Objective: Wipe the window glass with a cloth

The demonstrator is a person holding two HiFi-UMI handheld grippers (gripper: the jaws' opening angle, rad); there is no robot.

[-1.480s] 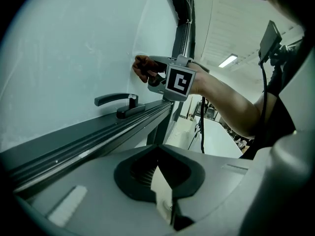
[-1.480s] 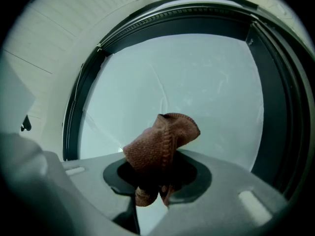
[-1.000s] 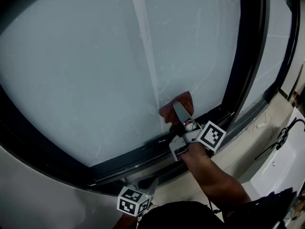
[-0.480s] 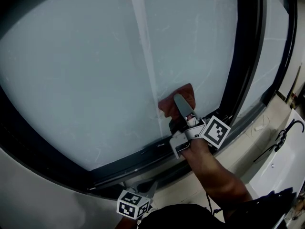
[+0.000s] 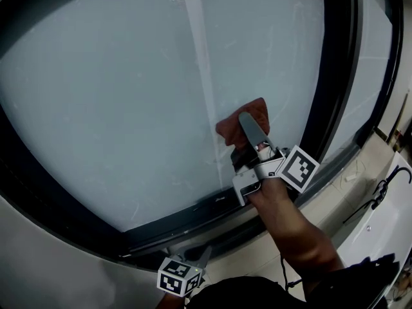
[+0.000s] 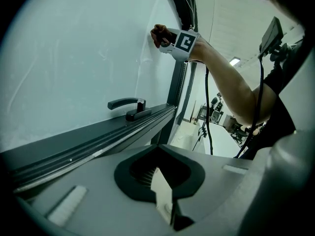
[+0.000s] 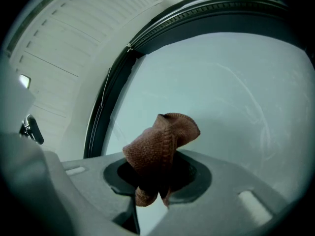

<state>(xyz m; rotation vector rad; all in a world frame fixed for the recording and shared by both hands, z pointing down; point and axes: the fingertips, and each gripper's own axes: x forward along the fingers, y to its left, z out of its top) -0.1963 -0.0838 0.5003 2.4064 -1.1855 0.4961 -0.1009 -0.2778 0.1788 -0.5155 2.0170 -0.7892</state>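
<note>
A reddish-brown cloth point(image 5: 243, 122) is pressed against the frosted window glass point(image 5: 129, 95), low and right of the pale vertical streak. My right gripper point(image 5: 244, 129) is shut on the cloth, which bunches out of the jaws in the right gripper view as cloth point(image 7: 160, 149) against the glass point(image 7: 236, 92). My left gripper point(image 5: 205, 256) hangs low by the sill, away from the glass, jaws shut with nothing in them. From the left gripper view the cloth point(image 6: 158, 35) and the right gripper's marker cube point(image 6: 184, 42) show high on the pane.
A dark window frame point(image 5: 335, 76) runs down the right of the pane and along the bottom rail point(image 5: 193, 214). A black window handle point(image 6: 127, 107) sits on the lower rail. A white surface with a black cable point(image 5: 383, 185) lies at the right.
The right gripper has slid the cloth upward and slightly right on the glass. The left gripper has stayed low by the sill.
</note>
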